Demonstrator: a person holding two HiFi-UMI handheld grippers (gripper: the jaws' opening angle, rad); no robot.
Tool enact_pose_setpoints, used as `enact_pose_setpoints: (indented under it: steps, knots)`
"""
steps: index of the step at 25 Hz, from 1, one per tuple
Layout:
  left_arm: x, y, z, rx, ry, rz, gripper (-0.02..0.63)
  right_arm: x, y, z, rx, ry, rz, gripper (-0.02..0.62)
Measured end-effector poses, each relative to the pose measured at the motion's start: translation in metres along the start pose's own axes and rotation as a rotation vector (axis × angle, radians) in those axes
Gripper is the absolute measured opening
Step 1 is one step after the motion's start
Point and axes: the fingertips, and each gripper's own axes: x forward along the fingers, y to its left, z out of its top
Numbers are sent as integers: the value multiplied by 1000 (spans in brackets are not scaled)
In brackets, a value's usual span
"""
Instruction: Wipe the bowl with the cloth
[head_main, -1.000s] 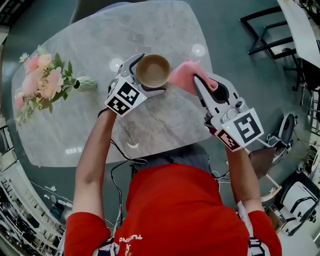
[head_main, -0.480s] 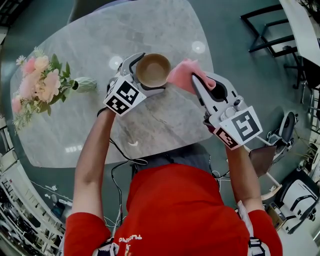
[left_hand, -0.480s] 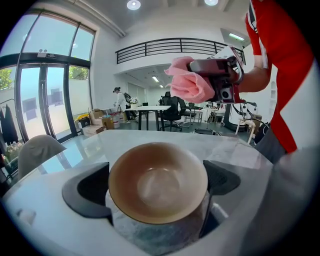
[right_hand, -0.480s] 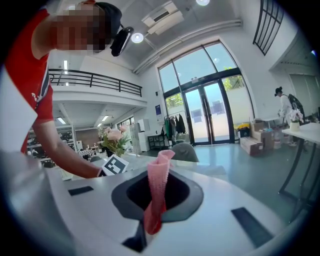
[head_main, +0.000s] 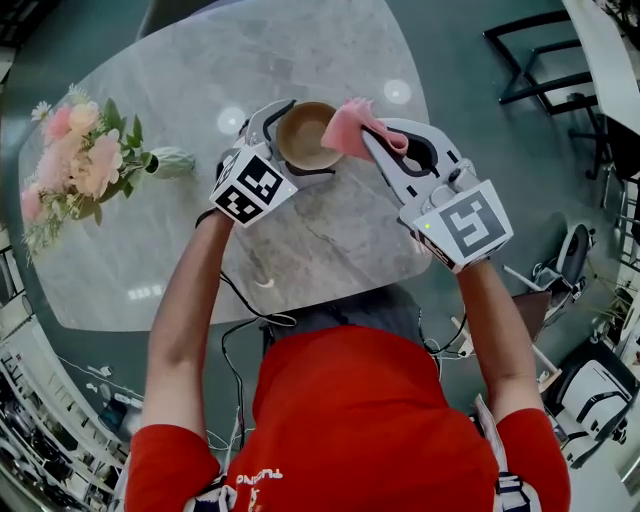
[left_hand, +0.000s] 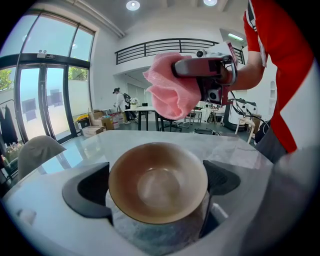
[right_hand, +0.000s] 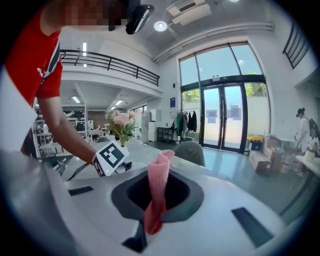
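Observation:
A bowl (head_main: 308, 132) with a brown inside and a grey speckled outside is held over the marble table (head_main: 180, 230), with my left gripper (head_main: 293, 142) shut around its sides. In the left gripper view the bowl (left_hand: 156, 180) fills the gap between both dark pads, its opening facing the camera. My right gripper (head_main: 378, 142) is shut on a pink cloth (head_main: 346, 127) that hangs at the bowl's right rim. The same cloth (left_hand: 170, 92) hovers just above the bowl in the left gripper view. In the right gripper view the cloth (right_hand: 159, 175) stands pinched between the jaws.
A vase of pink flowers (head_main: 85, 160) stands at the table's left side. Beyond the far end of the table is a grey chair (right_hand: 192, 150). Black chairs (head_main: 540, 60) and office furniture stand on the floor to the right.
My right gripper has carried the pink cloth left and slightly up, from beside the bowl to its right rim. The left gripper and bowl have barely shifted.

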Motion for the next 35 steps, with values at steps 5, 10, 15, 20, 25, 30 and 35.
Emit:
enact_pose_setpoints:
  steps: [5, 10, 15, 20, 25, 30, 35]
  knots:
    - [0, 0, -1, 0, 4, -3, 581, 21, 3, -4, -155, 67, 66, 8]
    - [0, 0, -1, -1, 7, -3, 581, 45, 18, -19, -291, 126, 154, 8]
    - [1, 0, -1, -2, 9, -1, 581, 65, 43, -41, -527, 230, 305, 8]
    - [1, -1, 0, -3, 7, 1, 581, 76, 57, -64, -631, 311, 410, 9]
    - [1, 0, -1, -6, 8, 5, 581, 81, 67, -79, -607, 355, 492, 8]
    - [1, -1, 1, -6, 10, 8, 581, 86, 74, -83, -560, 365, 564, 8]
    - [1, 0, 0, -7, 12, 8, 581, 94, 79, -86, -529, 374, 610, 9]
